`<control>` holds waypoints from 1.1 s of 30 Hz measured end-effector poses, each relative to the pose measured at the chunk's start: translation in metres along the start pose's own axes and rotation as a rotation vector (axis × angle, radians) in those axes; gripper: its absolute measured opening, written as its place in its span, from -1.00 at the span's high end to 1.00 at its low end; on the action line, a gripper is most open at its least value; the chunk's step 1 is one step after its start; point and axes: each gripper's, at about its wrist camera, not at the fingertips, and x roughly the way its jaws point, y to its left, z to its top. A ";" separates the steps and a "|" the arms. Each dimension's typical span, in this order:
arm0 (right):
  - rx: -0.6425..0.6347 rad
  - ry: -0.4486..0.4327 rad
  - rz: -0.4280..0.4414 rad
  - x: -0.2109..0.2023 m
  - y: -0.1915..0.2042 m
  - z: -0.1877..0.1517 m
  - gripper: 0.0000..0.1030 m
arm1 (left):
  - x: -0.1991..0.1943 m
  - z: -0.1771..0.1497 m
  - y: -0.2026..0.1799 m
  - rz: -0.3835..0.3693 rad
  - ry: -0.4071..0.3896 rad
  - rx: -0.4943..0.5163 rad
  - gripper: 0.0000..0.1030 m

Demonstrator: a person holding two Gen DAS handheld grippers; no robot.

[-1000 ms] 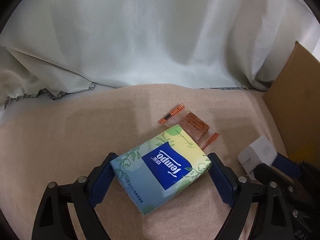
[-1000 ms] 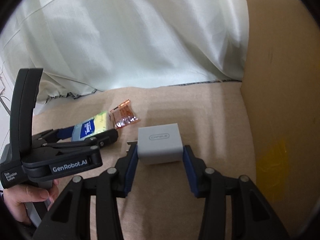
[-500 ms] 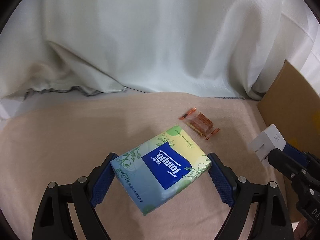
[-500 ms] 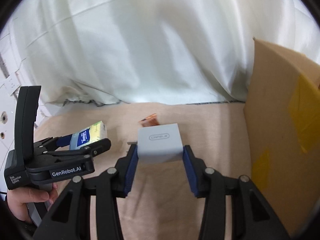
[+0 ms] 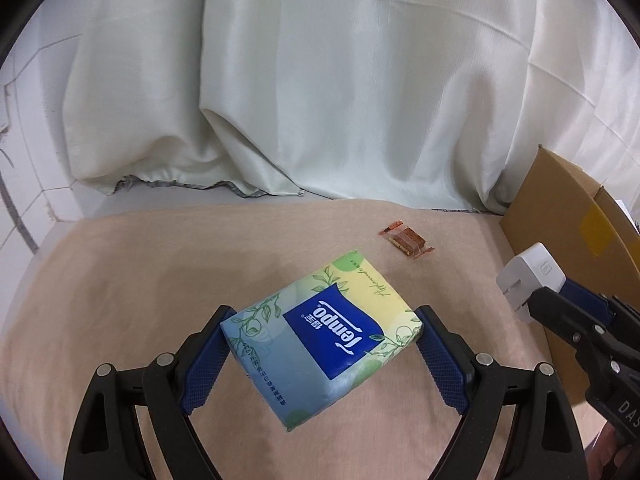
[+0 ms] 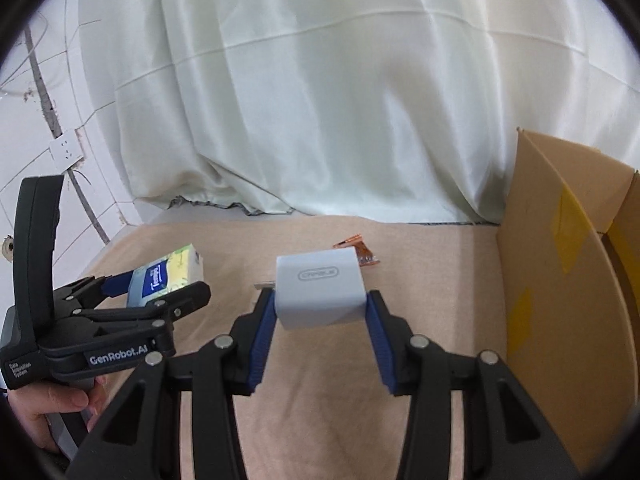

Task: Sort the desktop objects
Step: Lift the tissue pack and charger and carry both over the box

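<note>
My left gripper [image 5: 322, 330] is shut on a blue, green and yellow Tempo tissue pack [image 5: 320, 332], held across its width well above the beige tabletop. In the right wrist view the same pack [image 6: 166, 278] shows at the left between the left gripper's fingers. My right gripper [image 6: 320, 306] is shut on a white plug-in charger [image 6: 320, 290], lifted off the table, its metal prongs pointing left. The charger [image 5: 530, 280] also appears at the right edge of the left wrist view. A small orange snack packet [image 5: 406, 238] lies on the table farther back, seen again as the packet [image 6: 358, 250] behind the charger.
An open cardboard box [image 6: 560, 312] with yellow tape stands at the table's right edge, its flap [image 5: 568, 220] upright. A pale curtain [image 5: 320, 100] hangs behind the table. White tiled wall with a socket [image 6: 64, 154] is at the left. A hand [image 6: 44, 412] holds the left gripper's handle.
Both grippers have risen from the table with their loads, the tissue pack and the charger. The snack packet has stayed put and now looks smaller and farther away. More of the box's top edge shows.
</note>
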 end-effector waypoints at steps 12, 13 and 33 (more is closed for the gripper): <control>-0.031 -0.019 0.013 -0.026 0.017 -0.004 0.04 | -0.042 -0.011 0.002 0.011 -0.046 -0.009 -0.73; -0.032 -0.022 0.013 -0.028 0.017 -0.004 0.04 | -0.044 -0.012 0.001 0.012 -0.050 -0.009 -0.73; -0.006 -0.160 -0.072 -0.096 -0.045 0.035 0.04 | -0.080 0.030 -0.077 -0.046 -0.155 0.065 -0.73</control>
